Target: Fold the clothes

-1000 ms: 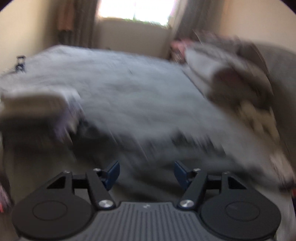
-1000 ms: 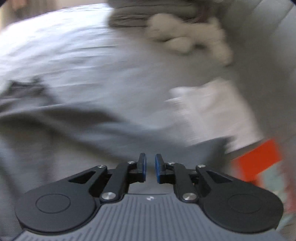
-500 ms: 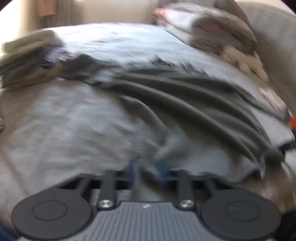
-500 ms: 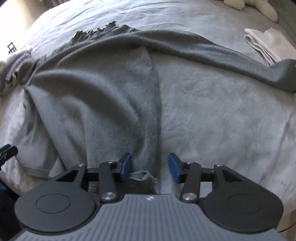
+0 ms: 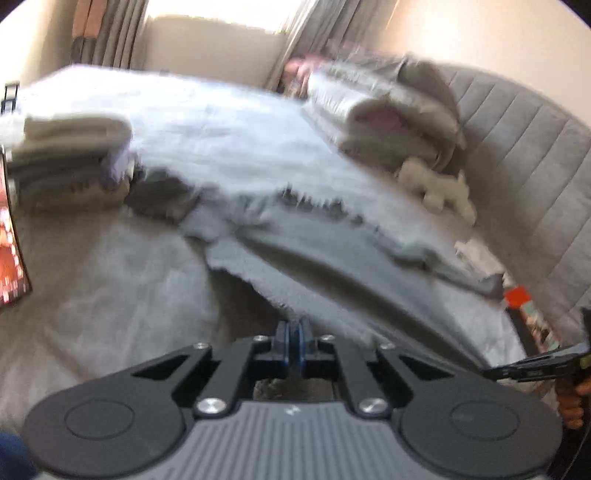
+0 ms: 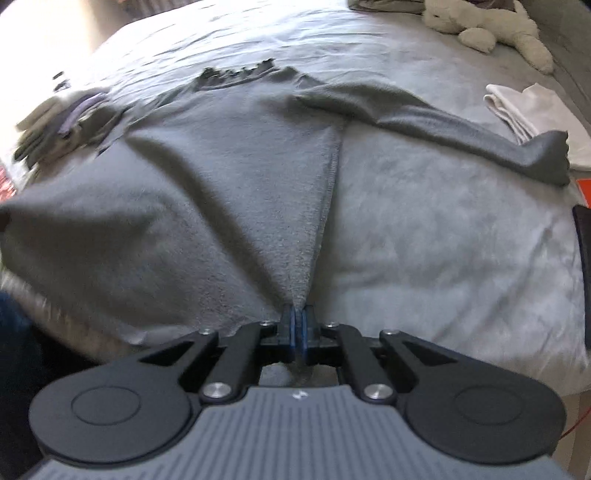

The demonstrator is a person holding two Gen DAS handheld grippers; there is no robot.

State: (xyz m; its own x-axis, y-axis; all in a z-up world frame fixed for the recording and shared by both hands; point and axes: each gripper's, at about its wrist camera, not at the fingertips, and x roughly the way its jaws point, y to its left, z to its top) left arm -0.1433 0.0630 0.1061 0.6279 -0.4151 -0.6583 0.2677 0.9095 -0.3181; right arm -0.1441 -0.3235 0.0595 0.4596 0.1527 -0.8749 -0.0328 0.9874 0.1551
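Both tongs are pinched on fabric: the right gripper (image 6: 297, 318) has its blue pads together on the near hem corner of a dark grey long-sleeved fleece sweater (image 6: 207, 173), side seam running straight up from the pinch; the left gripper (image 5: 294, 334) has its pads together on the other near edge of the same garment (image 5: 332, 266) — blurred, so exactly which spot on the hem I cannot tell. Sweater lies mostly spread on the pale grey bedspread (image 6: 424, 229), body pulled into diagonal ridges toward the two pinches, one sleeve (image 6: 461, 129) stretched out to the right with its cuff just beside a folded cream cloth (image 6: 532, 110), the jagged-trimmed neckline at the far end. No fold shows in it, so this piece looks at the spreading or first-fold stage. Done items, by the look of it: a stack of folded beige and grey clothes (image 5: 70, 158) at the bed's left side, touching the sweater's far corner. A heap of grey and pink bedding (image 5: 388, 110) sits by the padded headboard, a cream plush toy (image 6: 484, 26) near it — whether more clothes wait in that heap I cannot tell.
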